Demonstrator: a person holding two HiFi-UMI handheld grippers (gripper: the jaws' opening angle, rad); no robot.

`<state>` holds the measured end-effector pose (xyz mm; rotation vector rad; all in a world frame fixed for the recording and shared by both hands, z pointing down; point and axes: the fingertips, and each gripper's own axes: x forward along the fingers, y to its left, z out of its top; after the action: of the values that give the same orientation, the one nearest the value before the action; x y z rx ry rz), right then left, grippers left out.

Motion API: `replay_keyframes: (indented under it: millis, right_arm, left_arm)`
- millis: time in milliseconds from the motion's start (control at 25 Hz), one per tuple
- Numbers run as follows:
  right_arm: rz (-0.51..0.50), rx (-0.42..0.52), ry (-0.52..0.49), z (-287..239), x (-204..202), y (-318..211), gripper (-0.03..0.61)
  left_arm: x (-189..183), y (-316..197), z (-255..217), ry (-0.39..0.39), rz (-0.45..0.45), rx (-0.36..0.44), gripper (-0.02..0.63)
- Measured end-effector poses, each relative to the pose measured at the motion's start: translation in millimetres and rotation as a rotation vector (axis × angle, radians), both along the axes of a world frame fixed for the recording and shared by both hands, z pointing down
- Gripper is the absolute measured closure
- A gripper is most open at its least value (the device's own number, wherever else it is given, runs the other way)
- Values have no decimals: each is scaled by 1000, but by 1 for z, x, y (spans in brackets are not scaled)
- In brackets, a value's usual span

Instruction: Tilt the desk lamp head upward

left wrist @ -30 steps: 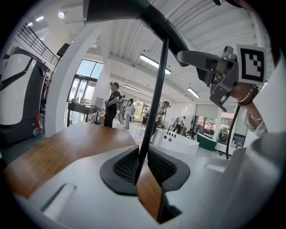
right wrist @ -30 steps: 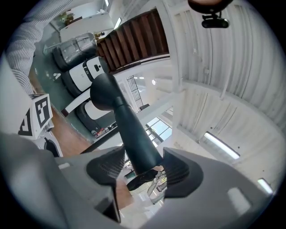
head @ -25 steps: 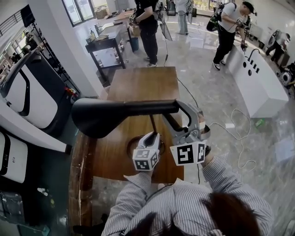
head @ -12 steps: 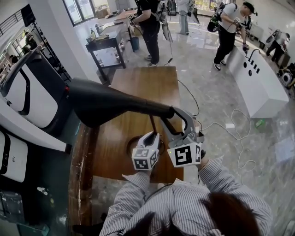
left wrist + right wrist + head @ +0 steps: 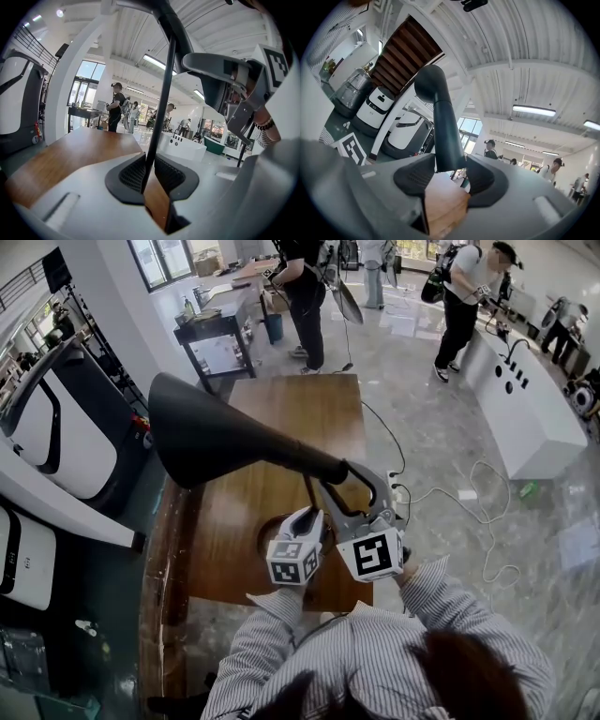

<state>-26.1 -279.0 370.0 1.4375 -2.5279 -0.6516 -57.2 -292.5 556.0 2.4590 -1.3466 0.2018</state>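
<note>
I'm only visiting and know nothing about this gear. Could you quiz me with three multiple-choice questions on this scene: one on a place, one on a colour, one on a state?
1. The desk lamp stands on: A the floor; B the wooden table; C a white counter.
2. The lamp head is: A white; B red; C black.
3. The right hand-held gripper is: A open and empty; B closed on the lamp neck; C holding a cup.
Answers: 1 B, the table lies right under it. 2 C, the head is dark all over. 3 B, both pads press the neck.
</note>
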Motion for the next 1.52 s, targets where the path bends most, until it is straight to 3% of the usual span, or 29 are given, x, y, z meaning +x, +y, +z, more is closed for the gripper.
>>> replay_keyframes:
  millis: [440,760,880,1160,1320,1400,1520]
  right_arm:
    - [-12,-11,-21,2,-2,0,377]
    - [-33,20,38,3,1,4,377]
    - [-59,19,13,4,5,5,377]
    - [-125,-136,-82,40,18,11,377]
    - [-171,-280,-152,75,17,21,383]
    - [-191,-342,-182,86,15,26,430]
    - [-214,-422,-210,102,13,38,504]
  left_arm:
    - [-1,0,0,-6,3,-4,558]
    - [-1,2,-3,35,1,-31,547]
    - [-2,7,-6,60,-20,-39,543]
    - [-10,24,-26,98,-66,-3,543]
    - [-7,39,-32,49,-63,30,543]
    - [-9,44,-31,30,-68,32,554]
    - [-10,51,-30,62,-65,11,587]
